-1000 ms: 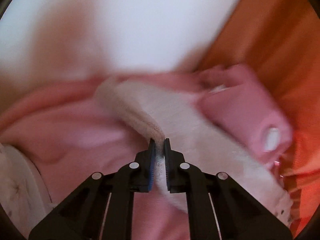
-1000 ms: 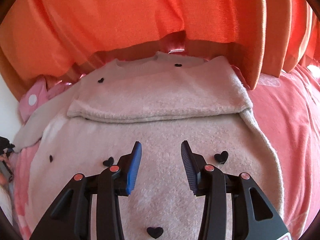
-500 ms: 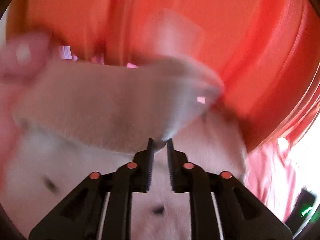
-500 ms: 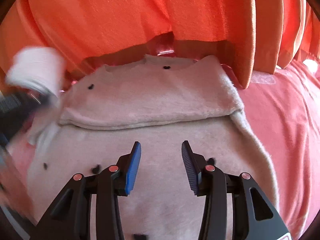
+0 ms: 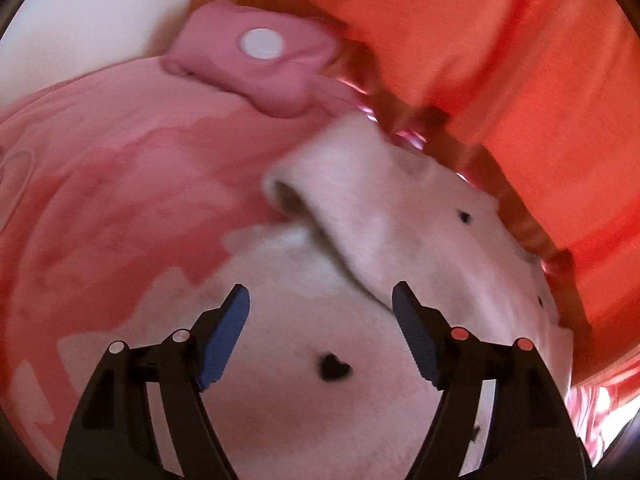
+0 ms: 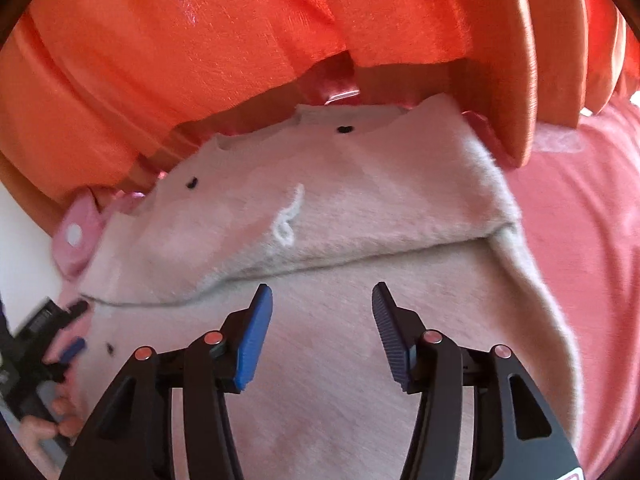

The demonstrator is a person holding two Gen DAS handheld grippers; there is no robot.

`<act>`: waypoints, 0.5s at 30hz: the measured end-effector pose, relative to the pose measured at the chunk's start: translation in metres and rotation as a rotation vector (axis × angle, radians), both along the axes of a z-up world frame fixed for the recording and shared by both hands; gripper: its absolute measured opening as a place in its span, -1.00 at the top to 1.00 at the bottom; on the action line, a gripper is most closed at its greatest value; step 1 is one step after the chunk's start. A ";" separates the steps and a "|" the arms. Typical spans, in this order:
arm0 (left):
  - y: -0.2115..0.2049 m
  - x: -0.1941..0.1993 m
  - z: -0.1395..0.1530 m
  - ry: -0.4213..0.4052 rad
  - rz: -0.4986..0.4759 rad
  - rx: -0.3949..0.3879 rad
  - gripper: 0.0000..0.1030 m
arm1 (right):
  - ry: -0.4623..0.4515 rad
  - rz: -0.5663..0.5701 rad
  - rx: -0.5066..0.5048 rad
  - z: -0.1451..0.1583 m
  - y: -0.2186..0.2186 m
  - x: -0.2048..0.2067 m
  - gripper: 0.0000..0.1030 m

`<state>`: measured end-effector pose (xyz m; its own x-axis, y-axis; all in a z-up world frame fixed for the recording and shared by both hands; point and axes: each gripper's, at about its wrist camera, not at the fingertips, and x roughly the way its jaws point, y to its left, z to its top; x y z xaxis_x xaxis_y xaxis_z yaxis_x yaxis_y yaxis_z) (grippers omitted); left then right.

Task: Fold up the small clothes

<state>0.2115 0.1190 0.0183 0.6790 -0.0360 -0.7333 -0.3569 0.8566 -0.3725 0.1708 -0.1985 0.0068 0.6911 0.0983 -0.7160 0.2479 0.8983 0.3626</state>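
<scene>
The fleece garment (image 6: 360, 360) lies on the pink bed cover (image 5: 112, 208), its upper part folded down, and it spreads under both our grippers. The left gripper (image 5: 320, 332) has just been opening, its jaws apart with nothing between them; the right gripper (image 6: 322, 332), angled downward, likewise widens, empty, just short of the fold edge.

Place: a home, most likely a bedroom.
Surface: a soft bed under a pink sheet (image 6: 580, 240) with a paler printed pattern.
Backdrop: pleated orange curtains (image 6: 240, 40) hang right behind the bed, daylight glowing through them.
Wall: plain white (image 5: 92, 32) beside the curtains.
Laundry: a fleecy pale garment (image 6: 360, 200) with little black hearts, and a pink dotted piece (image 5: 256, 68).
</scene>
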 end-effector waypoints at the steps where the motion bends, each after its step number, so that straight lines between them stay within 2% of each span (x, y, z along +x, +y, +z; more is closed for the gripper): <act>1: -0.001 -0.002 -0.002 0.003 0.010 -0.008 -0.39 | -0.014 -0.007 0.026 0.002 -0.002 0.006 0.00; 6: 0.017 0.012 -0.019 0.041 0.044 -0.066 -0.38 | -0.010 -0.031 0.083 -0.002 -0.006 0.028 -0.04; 10: 0.040 0.017 -0.018 0.013 0.093 -0.137 -0.38 | 0.026 -0.050 0.119 -0.017 -0.008 0.043 -0.04; 15: 0.068 0.027 -0.024 -0.015 0.136 -0.309 -0.38 | 0.013 -0.041 0.140 -0.021 -0.003 0.052 -0.06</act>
